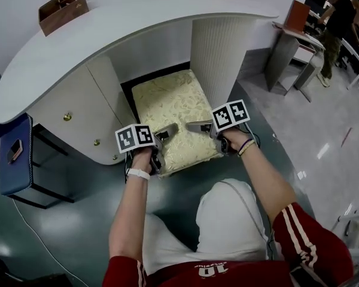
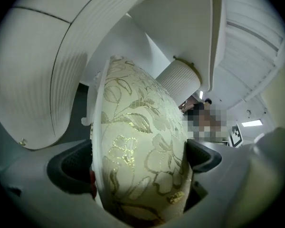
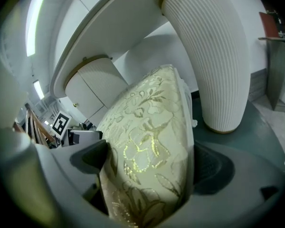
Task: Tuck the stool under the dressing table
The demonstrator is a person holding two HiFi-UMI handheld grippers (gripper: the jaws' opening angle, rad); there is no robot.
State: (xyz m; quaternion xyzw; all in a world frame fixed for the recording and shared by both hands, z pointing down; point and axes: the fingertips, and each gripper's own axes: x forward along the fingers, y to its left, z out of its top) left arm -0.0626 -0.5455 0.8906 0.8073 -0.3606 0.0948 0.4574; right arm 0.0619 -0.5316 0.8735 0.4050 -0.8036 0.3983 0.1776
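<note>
Head view shows the stool (image 1: 167, 103), cushioned in pale fabric with gold flowers, standing partway into the knee space of the white dressing table (image 1: 96, 46), its near edge sticking out toward the person. The left gripper (image 1: 166, 131) and right gripper (image 1: 198, 125) grip that near edge side by side. In each gripper view the cushion fills the gap, with one jaw pressed against either face of the seat.

The head view looks steeply down on the stool (image 1: 175, 121), which both gripper views see close-up, facing the table (image 1: 125, 31).
</note>
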